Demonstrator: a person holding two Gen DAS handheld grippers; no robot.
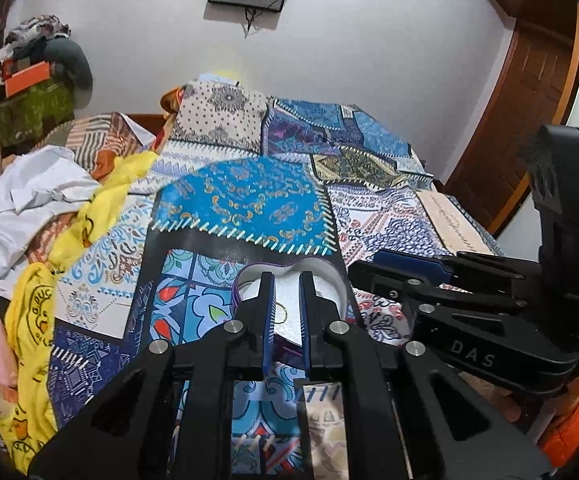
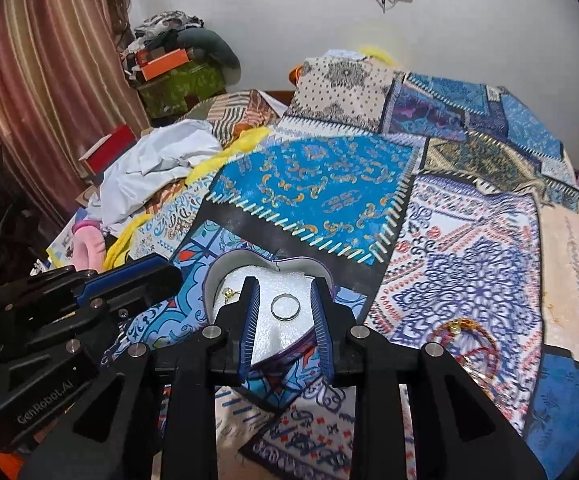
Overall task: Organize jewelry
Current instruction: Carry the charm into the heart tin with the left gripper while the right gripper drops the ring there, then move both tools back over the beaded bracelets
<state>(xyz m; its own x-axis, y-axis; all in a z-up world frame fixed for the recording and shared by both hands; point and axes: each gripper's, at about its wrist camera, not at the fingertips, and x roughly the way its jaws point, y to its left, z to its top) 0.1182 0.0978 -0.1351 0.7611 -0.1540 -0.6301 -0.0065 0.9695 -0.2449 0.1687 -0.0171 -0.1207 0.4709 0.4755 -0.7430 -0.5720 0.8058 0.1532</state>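
Lying flat on foam in the heart-shaped box (image 2: 225, 268), the thin, stiff, slippery ring (image 2: 285, 307) sits between your open right gripper (image 2: 285, 312) jaws, so pinch it across its rim, while your left gripper (image 1: 287, 300) hangs open and empty.

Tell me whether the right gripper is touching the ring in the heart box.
Apart. The right wrist view shows the ring lying on white foam inside the heart box, with foam visible between it and both fingers of the open right gripper.

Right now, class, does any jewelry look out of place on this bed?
Yes. A beaded bracelet lies loose on the patchwork bedspread, right of the heart-shaped box, apart from it. The ring and a small gold piece already sit inside.
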